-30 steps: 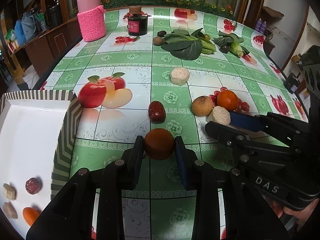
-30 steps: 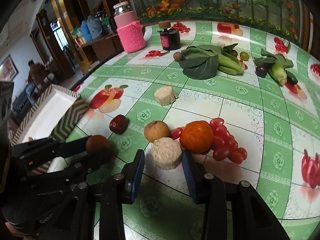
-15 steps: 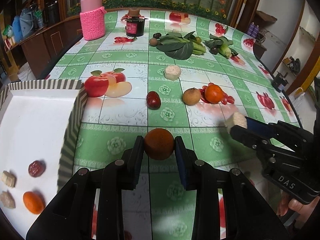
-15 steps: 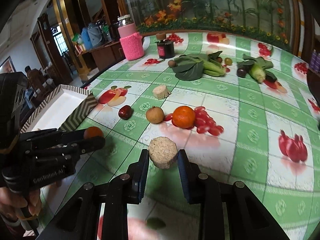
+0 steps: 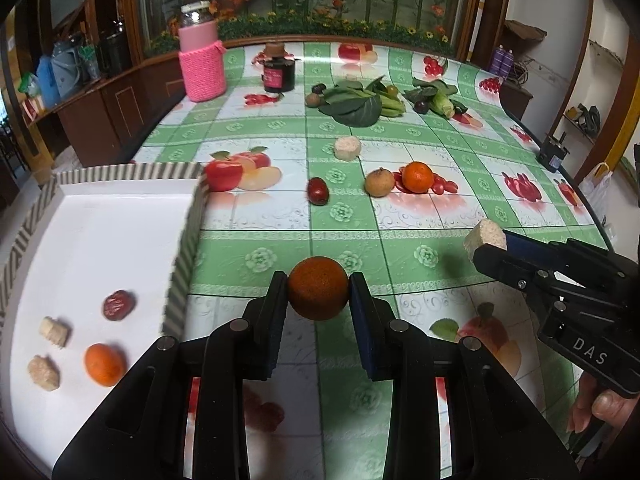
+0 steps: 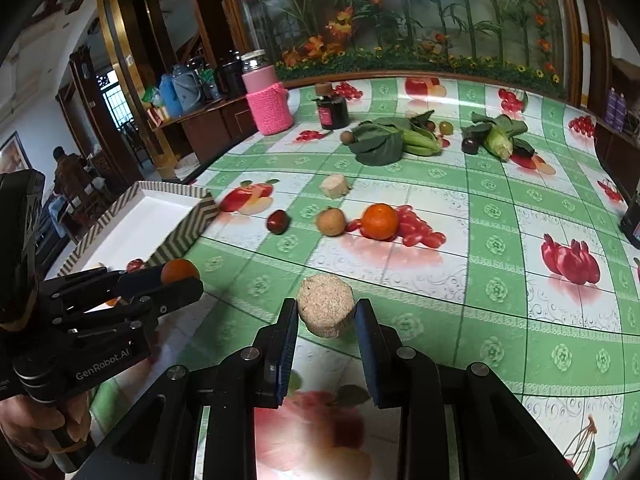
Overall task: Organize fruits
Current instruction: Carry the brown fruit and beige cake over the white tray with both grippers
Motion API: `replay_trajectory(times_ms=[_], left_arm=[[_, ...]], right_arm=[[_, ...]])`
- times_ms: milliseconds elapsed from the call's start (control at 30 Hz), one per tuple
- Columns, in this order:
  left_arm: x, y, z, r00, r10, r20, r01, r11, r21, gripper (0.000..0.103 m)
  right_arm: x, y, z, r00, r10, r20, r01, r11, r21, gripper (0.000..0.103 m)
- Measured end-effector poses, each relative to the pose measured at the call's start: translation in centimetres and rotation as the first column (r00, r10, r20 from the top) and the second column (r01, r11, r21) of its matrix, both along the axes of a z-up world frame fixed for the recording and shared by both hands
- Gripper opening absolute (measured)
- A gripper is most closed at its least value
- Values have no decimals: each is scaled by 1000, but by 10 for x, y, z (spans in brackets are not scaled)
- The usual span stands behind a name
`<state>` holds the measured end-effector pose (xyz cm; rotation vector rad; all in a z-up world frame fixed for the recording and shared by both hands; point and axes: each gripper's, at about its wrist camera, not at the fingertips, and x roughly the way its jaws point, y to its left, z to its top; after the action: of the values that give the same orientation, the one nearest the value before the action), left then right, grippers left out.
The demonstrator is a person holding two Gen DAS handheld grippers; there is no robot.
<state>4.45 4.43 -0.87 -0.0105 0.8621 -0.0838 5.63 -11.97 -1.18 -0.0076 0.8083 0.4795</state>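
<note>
So we've got both hands loaded right now. Our left gripper (image 5: 318, 296) is pinching a round brownish-orange fruit (image 5: 318, 294) between its pads, held up over the tablecloth, and our right gripper (image 6: 326, 314) is clamped on a beige cut chunk (image 6: 326, 311).

The thing that matters for the drop-off: the white tray (image 5: 188, 232) with the striped rim sits to the left of both grippers, and the left one is clearly nearer — just beside the rim — so we'd guess the round fruit goes in first.

The left view looks down into the tray and shows a red date, an orange and two beige chunks already lying there. The right view mostly catches the tray's outer wall, but it gives a cleaner look at what's still out on the table — a date (image 6: 278, 221), a tan fruit (image 6: 330, 221), an orange (image 6: 380, 221) and another beige chunk (image 6: 335, 186).
</note>
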Motion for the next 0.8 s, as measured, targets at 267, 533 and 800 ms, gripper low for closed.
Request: replay_trajectory(times_ms=[267,533,800], left_arm=[[-22,23,14,997,47,55,-48,998,29,30],[-40,57,21,990,108,89,-113,992,53,30],[-43,100,29,977,179,113,-188,979,82,30]], right_arm=[[-17,32,12,999,48,26,-48,999,-3,29],[-26,69,21,992,116,45,-116,993,-12,29],[-24,115,27,978,201,47,-200,979,-28,29]])
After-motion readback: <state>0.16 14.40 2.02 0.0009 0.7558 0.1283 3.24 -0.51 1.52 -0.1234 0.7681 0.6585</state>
